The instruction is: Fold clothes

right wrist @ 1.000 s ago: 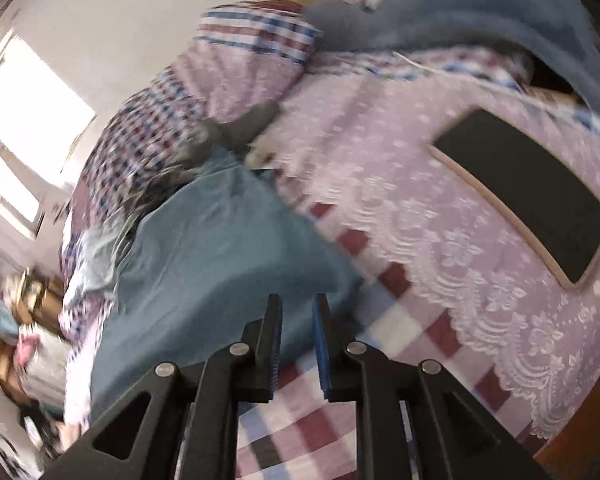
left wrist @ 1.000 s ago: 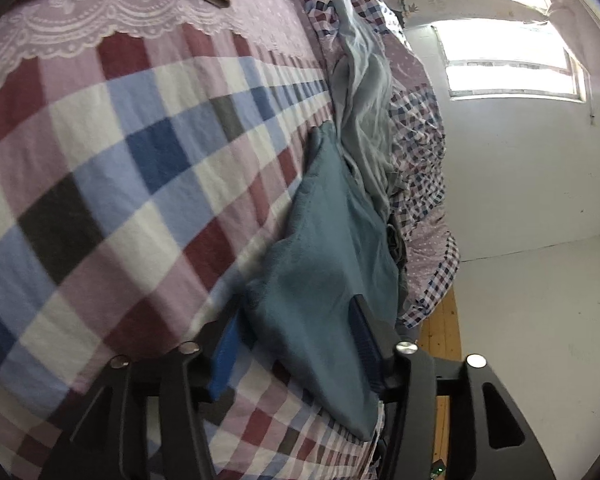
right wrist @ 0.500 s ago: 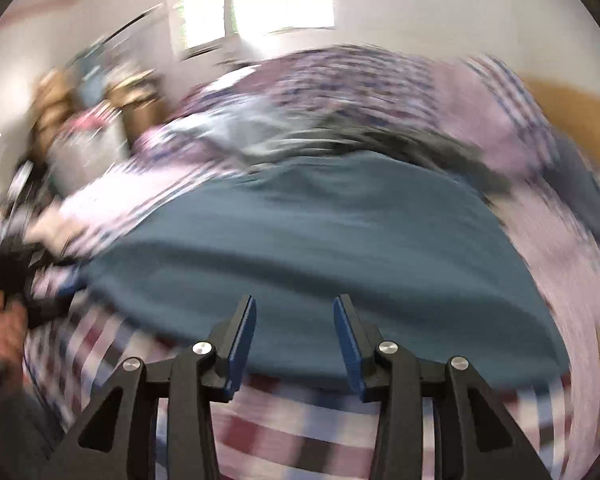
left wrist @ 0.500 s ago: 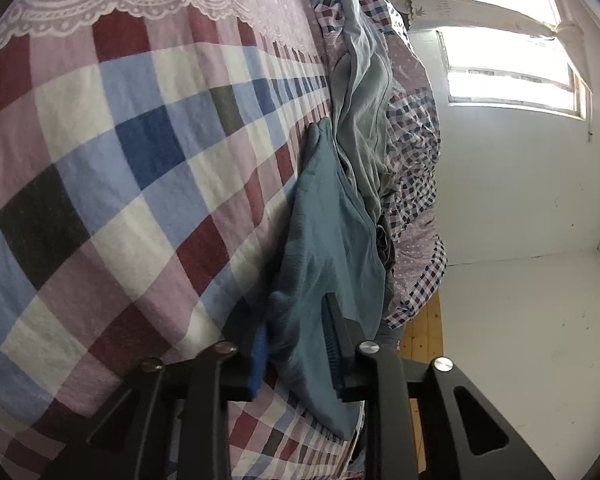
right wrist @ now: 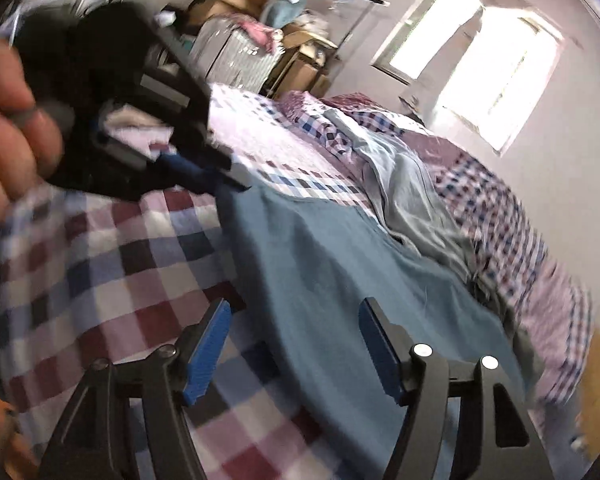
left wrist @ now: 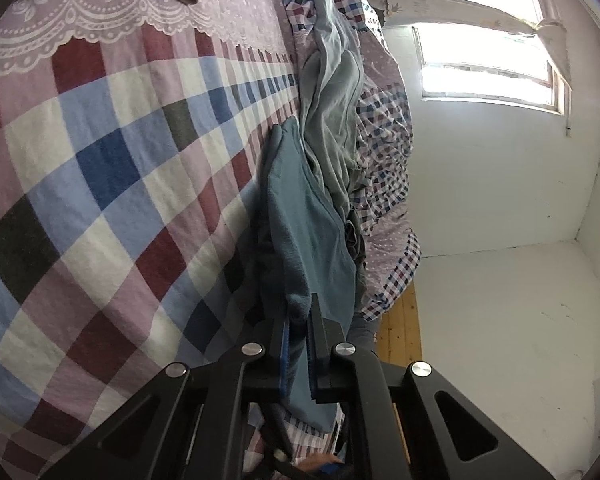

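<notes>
Left gripper (left wrist: 299, 330) clamped on teal garment (right wrist: 340, 280) edge; right gripper (right wrist: 296, 344) wide open, empty, over its near hem. Garment mostly flat on checked bed (left wrist: 100, 184), pale garment (left wrist: 332, 92) crumpled beside it; folds left, stage unclear

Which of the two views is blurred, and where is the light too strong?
Left wrist view: sharp; window overexposed; left tongs pinch the teal garment. Right wrist view: motion-blurred, worst on the hand; window glares.
</notes>
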A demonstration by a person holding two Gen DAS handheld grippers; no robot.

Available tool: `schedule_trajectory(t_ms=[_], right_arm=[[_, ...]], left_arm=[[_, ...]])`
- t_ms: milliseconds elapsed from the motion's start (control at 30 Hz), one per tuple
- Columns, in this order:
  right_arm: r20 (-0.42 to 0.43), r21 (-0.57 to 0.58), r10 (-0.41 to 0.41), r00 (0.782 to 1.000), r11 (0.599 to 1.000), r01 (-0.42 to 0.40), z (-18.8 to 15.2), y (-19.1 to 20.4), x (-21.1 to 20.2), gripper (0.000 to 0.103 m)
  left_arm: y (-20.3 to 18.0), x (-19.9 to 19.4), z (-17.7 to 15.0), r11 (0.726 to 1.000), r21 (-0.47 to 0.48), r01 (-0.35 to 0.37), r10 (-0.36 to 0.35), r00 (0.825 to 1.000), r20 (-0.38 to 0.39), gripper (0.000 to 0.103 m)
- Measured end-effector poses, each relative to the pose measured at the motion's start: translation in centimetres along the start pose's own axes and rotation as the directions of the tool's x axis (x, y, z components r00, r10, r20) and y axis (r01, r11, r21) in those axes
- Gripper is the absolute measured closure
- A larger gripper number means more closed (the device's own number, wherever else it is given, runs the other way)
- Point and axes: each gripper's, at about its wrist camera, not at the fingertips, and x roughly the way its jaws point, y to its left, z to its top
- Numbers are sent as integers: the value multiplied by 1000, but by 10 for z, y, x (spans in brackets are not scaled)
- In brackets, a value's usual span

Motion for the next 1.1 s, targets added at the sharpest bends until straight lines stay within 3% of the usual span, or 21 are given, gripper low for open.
schedule_trajectory(t_ms=[133,233,333,400,467,500,567,633,900,1100], right_arm=[[7,-40,-12,1000,999,12,6,5,21,34],[25,-92,-71,997,993,73,9,10,29,39],[31,-116,-114,993,986,117,11,11,34,64],[21,-118,-114,993,986,116,12,10,40,92],[18,-114,-105,994,988,106,13,9,42,100],[18,-109,-104,994,988,105,14,8,43,100],[29,-90,-96,995,991,98,16,4,41,101],[35,-78,-86,996,993,88,17,1,39,101],[50,-56,-64,997,996,67,20,0,31,101],[56,-49,-61,997,997,64,20,1,28,101]], left_arm=[[-1,-1,0,1000,3,11,-11,1000,-12,98],[1,-2,-1,1000,-7,18,-18,1000,-15,98],[3,-2,-1,999,-20,25,-25,1000,-10,98],[4,3,-2,999,-23,26,-26,999,-23,98],[4,7,-4,999,-26,27,-28,999,-35,95],[4,9,-5,999,-28,27,-28,999,-41,92],[2,13,-7,999,-19,30,-31,998,-49,61],[2,16,-8,999,-21,28,-29,999,-43,41],[1,26,-11,999,-30,23,-24,1000,-19,38],[-6,40,1,999,-23,39,-38,998,40,38]])
